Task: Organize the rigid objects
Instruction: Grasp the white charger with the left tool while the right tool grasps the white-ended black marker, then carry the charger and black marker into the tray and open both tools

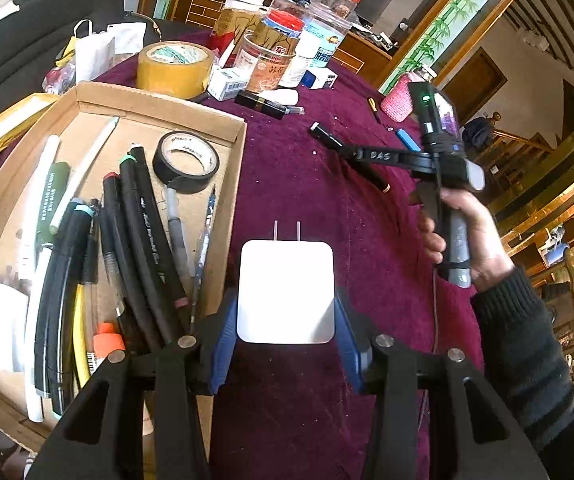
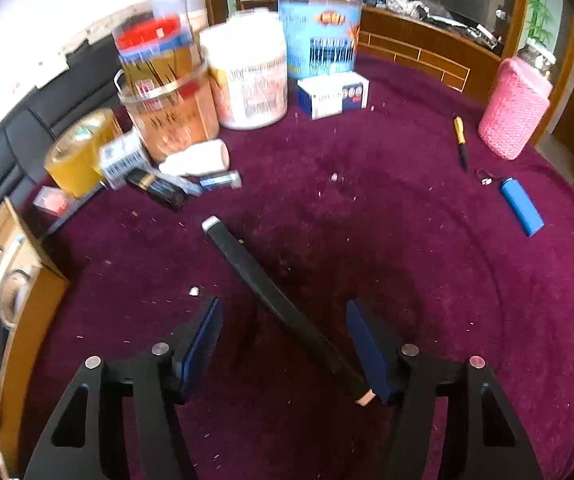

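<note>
- The left gripper (image 1: pixel 286 316) holds a white plug adapter (image 1: pixel 286 292) between its blue pads (image 1: pixel 223 340); the two metal prongs of the adapter point away from the camera, toward the far side.
- The adapter is above the dark red tablecloth (image 1: pixel 307 184), just right of the cardboard box (image 1: pixel 159 102).
- In the box lie many pens and markers (image 1: pixel 139 240) side by side, and a roll of black tape (image 1: pixel 186 162) lies at its far right corner.
- The right gripper (image 2: pixel 285 344) stands with its jaws apart, and no pad presses on anything.
- A long black pen (image 2: pixel 283 304) lies on the cloth between the fingers of the right gripper, slanted; its light end is just beside the right pad (image 2: pixel 371 350), and I cannot tell if they touch. Its other end, with a white cap, points to the far left.
- In the left wrist view a hand (image 1: pixel 471 240) in a dark sleeve holds the handle of the right gripper, on the right side of the table.
- On the far side of the table stand several plastic jars (image 2: pixel 319 24) and a roll of brown tape (image 1: pixel 174 68).
- At the right of the table are a pink knitted container (image 2: pixel 517 108), a blue lighter (image 2: pixel 522 206) and a small yellow and black pen (image 2: pixel 461 140).
</note>
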Action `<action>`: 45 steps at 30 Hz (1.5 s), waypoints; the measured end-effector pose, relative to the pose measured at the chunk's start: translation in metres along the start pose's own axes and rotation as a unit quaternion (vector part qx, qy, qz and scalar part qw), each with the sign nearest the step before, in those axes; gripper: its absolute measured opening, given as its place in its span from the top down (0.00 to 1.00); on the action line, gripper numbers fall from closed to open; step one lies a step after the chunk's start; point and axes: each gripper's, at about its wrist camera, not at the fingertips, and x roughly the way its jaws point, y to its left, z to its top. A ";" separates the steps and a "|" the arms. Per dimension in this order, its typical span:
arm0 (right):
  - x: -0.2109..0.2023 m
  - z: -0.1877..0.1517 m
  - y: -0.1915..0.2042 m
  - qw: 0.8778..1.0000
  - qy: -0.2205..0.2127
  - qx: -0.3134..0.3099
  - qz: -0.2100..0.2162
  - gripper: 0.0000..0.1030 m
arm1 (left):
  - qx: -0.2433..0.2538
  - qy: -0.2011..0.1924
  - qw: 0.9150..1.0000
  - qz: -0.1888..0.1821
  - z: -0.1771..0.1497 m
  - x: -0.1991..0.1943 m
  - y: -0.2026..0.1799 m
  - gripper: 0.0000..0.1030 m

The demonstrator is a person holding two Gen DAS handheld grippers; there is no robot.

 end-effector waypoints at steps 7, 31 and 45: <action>0.007 -0.006 0.014 1.000 0.014 -0.017 -0.002 0.81 | -0.001 0.004 1.000 -0.002 -0.001 -0.001 0.000 0.57; -0.120 -0.193 0.073 0.982 -0.032 0.167 0.088 0.85 | 0.042 -0.016 0.998 0.043 -0.051 -0.030 -0.029 0.57; -0.179 -0.194 0.142 0.981 -0.081 0.114 0.132 0.85 | 0.040 -0.063 0.995 0.072 -0.058 -0.070 -0.010 0.57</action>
